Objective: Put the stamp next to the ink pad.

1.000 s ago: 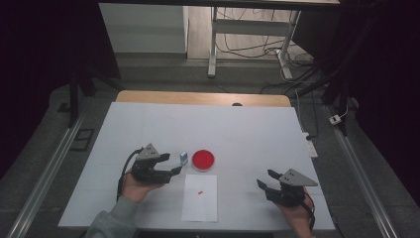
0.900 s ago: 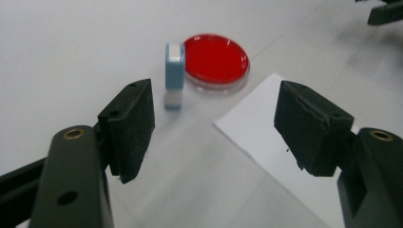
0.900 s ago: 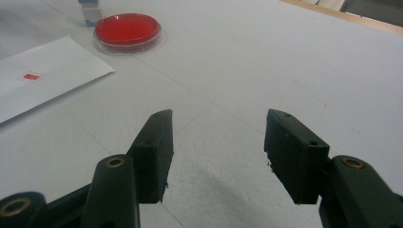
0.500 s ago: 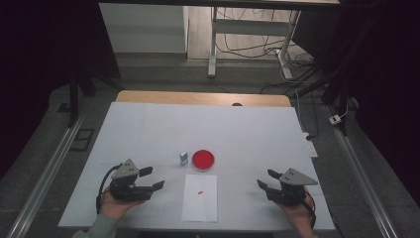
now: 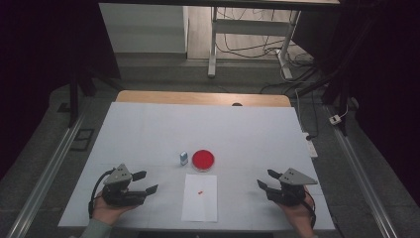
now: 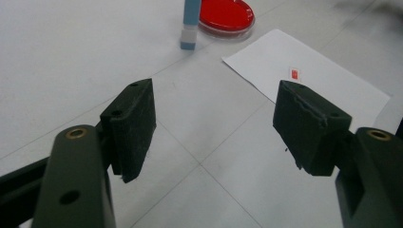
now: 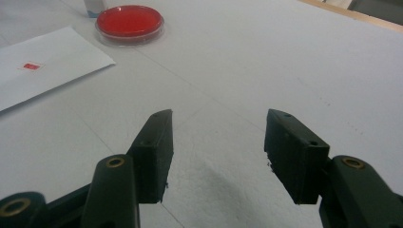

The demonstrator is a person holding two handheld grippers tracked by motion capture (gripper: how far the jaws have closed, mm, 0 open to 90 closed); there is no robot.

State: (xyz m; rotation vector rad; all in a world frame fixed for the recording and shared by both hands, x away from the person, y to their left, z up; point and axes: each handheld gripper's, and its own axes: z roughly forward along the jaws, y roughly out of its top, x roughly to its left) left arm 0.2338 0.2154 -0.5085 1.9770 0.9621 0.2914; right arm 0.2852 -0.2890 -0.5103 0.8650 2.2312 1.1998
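Near the middle of the high view a small upright vial (image 5: 183, 158) with a blue top stands on the white desk (image 5: 148, 129), just to the left of a red-filled petri dish (image 5: 203, 160) and apart from it. Below the dish in the frame lies a white sheet of paper (image 5: 200, 206) carrying a tiny red tab (image 5: 200, 193). The left hand-held gripper (image 5: 143, 182) sits at the lower left of the frame, well away from the vial, its jaws spread wide with nothing but bare desk between them; the left gripper view shows the same gap, with the vial (image 6: 189, 23) and dish (image 6: 225, 14) at the top edge. The right hand-held gripper (image 5: 264, 179) rests at the lower right, jaws also parted and empty, pointing toward the dish (image 7: 129, 22) at the upper left of its own view. Judged from this layout, the vial is already set down beside the dish and released, so that placing step looks finished; whatever is meant for the red tab or the dish has not begun, since neither gripper is near them
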